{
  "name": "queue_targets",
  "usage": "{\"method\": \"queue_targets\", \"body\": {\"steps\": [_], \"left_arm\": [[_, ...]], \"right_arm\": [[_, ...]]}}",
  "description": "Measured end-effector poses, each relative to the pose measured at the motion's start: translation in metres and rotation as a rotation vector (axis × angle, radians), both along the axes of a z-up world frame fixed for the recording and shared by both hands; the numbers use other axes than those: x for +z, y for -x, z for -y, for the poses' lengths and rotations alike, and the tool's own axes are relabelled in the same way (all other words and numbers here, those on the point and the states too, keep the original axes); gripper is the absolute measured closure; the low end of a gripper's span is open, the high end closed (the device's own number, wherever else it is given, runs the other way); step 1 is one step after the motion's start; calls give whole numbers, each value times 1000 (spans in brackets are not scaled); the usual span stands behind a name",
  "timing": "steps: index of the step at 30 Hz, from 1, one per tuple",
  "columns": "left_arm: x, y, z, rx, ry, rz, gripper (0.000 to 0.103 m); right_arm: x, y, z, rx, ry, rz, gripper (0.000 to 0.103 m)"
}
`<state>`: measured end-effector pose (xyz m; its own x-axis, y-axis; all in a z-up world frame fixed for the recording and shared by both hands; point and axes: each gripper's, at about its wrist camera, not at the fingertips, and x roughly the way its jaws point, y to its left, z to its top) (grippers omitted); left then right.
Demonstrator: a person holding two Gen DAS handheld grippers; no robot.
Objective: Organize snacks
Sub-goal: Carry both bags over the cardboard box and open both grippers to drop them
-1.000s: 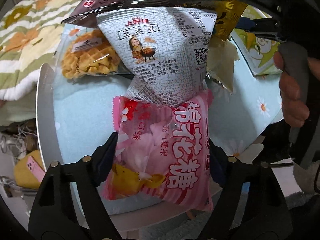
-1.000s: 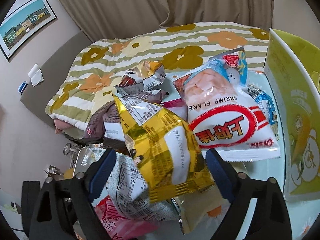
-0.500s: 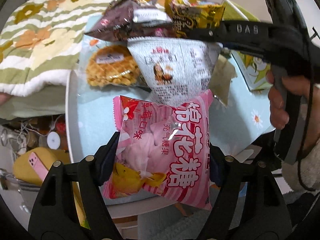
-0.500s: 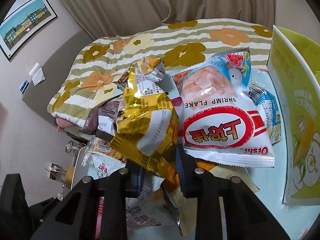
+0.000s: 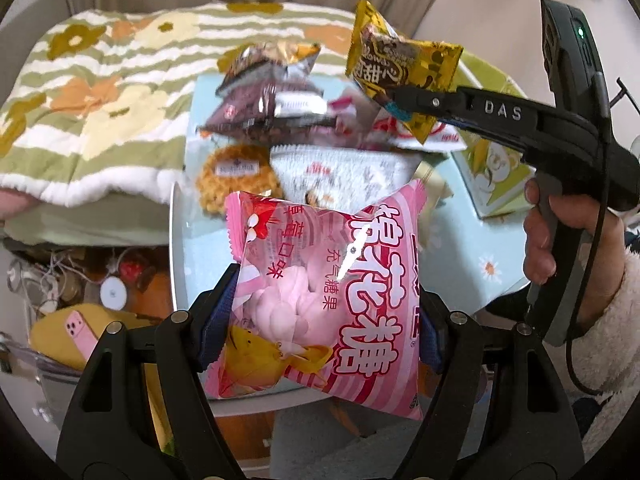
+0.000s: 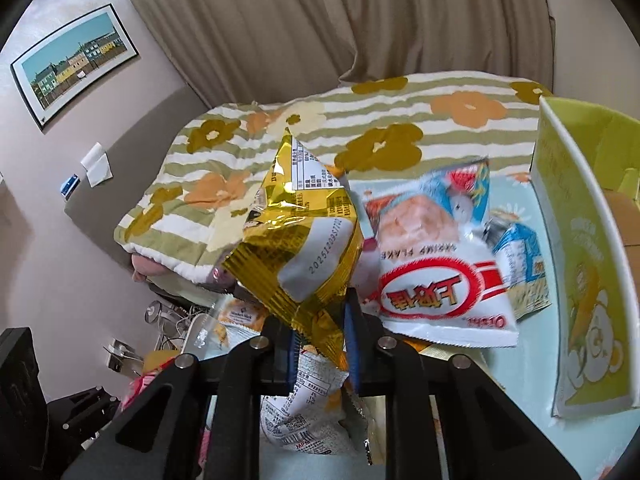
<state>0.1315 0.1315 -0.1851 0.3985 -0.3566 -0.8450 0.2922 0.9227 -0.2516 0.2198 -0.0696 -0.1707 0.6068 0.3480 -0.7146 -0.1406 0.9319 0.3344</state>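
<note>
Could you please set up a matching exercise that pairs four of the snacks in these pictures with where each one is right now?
Things:
1. pink marshmallow bag
2. gold packet
3. shrimp flake bag
4. waffle pack

Places:
A. lying on the table beside the green box
B. pinched in the right claw, lifted off the pile
C. clamped in the left claw
D. lying on the table behind the pink bag, in clear wrap

Pairs: 1-C, 2-B, 3-A, 4-D
</note>
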Motion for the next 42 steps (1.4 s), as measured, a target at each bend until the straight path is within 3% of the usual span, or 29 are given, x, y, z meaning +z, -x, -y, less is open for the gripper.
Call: {"method": "queue_targets", "body": {"steps": [7,12,18,24,32,40,42], "left_arm": [[36,-19,18,-16,30,84,31],[69,-38,54,-50,27,156,31],[101,-54,129,-95,37,245,31],[121,-65,224,-121,70,297,30],[112,-89,343,-157,76,255,30],[68,-117,398,-193,15,133,28],[58,-122,405,-210,-3,112,21]], "right_arm": [[34,12,27,-45,-14,54,85],[64,25,65,-91,-10,102,85],[91,40,133,-132,11,155,85],[99,56,218,-166,35,145,85],[85,69,321,-212,56,70,85],[59,69,374,-252,27,-4,85],[55,68,377,-262,15,-15,85]]}}
